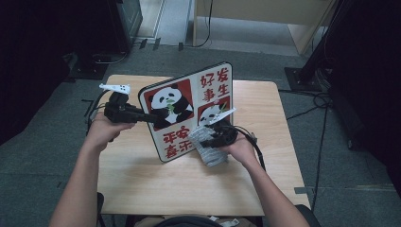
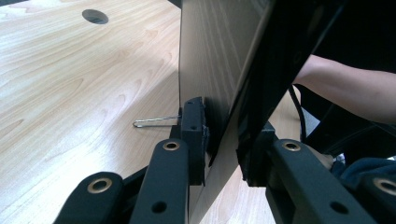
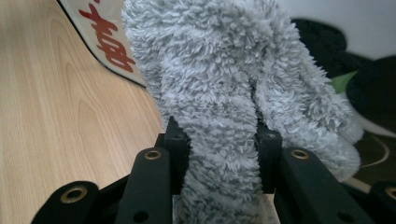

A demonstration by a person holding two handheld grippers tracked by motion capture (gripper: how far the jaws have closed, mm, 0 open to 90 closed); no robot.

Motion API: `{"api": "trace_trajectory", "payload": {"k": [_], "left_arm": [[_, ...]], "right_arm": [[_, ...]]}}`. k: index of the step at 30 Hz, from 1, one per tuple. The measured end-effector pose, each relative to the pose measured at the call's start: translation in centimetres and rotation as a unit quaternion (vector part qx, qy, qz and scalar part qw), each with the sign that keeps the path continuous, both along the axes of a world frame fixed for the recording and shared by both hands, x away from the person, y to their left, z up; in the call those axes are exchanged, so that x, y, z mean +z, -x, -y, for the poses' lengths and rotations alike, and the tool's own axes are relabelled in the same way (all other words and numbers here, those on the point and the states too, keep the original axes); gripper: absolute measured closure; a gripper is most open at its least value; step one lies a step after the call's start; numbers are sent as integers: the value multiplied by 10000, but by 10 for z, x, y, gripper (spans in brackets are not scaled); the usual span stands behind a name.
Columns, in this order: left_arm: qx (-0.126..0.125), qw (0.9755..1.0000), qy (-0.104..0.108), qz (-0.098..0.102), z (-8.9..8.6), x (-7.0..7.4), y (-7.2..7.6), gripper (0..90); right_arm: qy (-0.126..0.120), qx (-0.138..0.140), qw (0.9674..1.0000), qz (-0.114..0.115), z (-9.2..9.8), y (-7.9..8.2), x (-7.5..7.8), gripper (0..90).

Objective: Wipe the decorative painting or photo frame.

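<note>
Fingers [image 2: 201, 135] of the left gripper [image 1: 124, 112] clamp the panda board's [image 1: 189, 111] edge, holding it tilted upright over the wooden surface [image 1: 142, 179]. Right gripper [image 1: 215, 137] fingers [image 3: 176, 149] pinch a grey fluffy cloth [image 3: 219, 93] against the board's lower face.

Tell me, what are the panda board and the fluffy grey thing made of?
The panda board looks like thin, stiff board with a smooth printed face; its back shows wood grain. The grey cloth looks like soft, shaggy microfibre with long fuzzy pile, though I can't be sure.
</note>
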State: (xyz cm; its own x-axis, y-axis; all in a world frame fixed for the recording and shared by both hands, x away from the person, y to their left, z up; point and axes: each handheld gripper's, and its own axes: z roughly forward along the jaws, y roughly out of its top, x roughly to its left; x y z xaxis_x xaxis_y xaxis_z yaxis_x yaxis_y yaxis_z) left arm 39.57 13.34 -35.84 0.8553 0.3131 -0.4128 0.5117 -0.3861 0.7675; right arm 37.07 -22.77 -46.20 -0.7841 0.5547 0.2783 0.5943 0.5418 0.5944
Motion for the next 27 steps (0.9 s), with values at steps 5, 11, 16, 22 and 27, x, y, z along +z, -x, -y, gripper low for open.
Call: {"api": "trace_trajectory", "payload": {"k": [5, 11, 16, 22, 27], "left_arm": [[36, 10000, -8, -32, 0, 0, 0, 752], [124, 9998, 103, -118, 0, -1, 0, 747], [136, 9998, 76, -103, -1, -1, 0, 748], [133, 9999, 14, -53, 0, 0, 1, 754], [119, 9999, -44, 12, 0, 1, 2, 759]], "right_arm": [[10, 27, 10000, -45, 1, 0, -5, 672], [-25, 49, 9999, -107, 2, 0, -7, 673], [-5, 45, 9999, -143, 2, 0, -5, 674], [58, 71, 9997, -241, 1, -1, 1, 680], [42, 102, 9997, -203, 1, 1, 9, 685]]}}
